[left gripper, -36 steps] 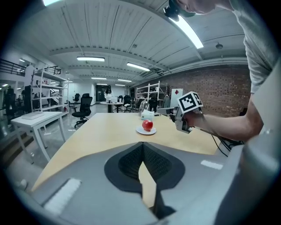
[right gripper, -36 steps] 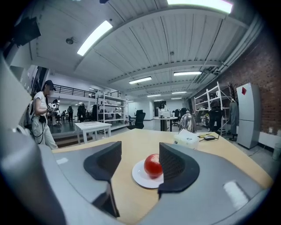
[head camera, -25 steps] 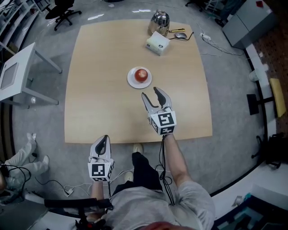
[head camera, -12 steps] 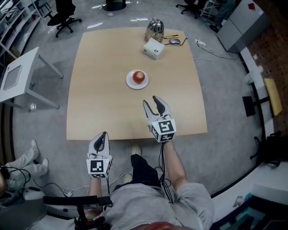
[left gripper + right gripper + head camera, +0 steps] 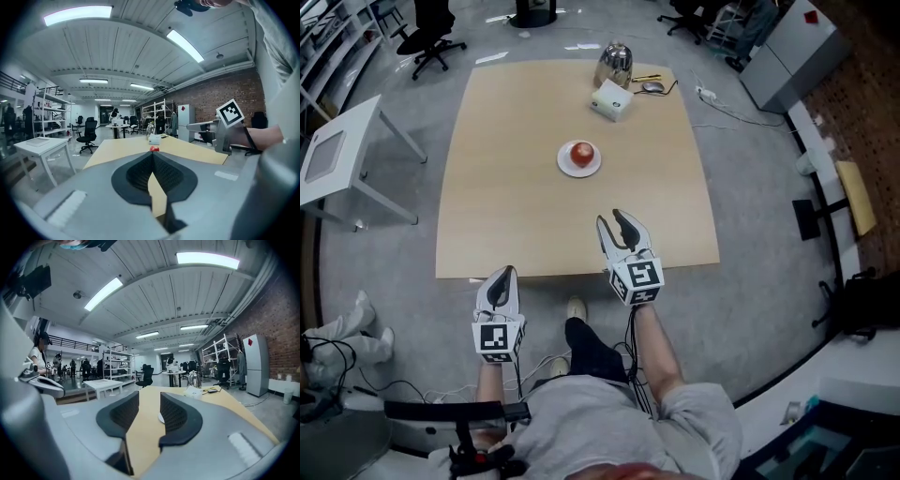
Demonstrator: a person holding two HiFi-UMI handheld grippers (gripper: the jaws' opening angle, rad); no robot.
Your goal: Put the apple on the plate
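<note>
A red apple (image 5: 582,153) rests on a small white plate (image 5: 565,165) in the middle of the wooden table (image 5: 506,187). My right gripper (image 5: 612,218) hovers over the table's near edge, well short of the plate. Its jaws have just been closing, a narrow gap still shows, and nothing is between them. My left gripper (image 5: 507,272) is shut and empty, off the table in front of its near edge. In the left gripper view the apple (image 5: 153,148) peeks just above the closed tips. In the right gripper view only a sliver of plate (image 5: 160,417) shows beside the right pad.
A metal kettle (image 5: 613,64), a white box (image 5: 611,99) and a computer mouse (image 5: 652,86) sit at the table's far edge. A white side table (image 5: 337,155) stands at the left, office chairs (image 5: 431,23) beyond. The person's shoe (image 5: 575,307) is below the near edge.
The right gripper has drawn back from the plate toward the table's near edge, and its jaws have narrowed. The left gripper has shifted slightly. The apple stays on the plate.
</note>
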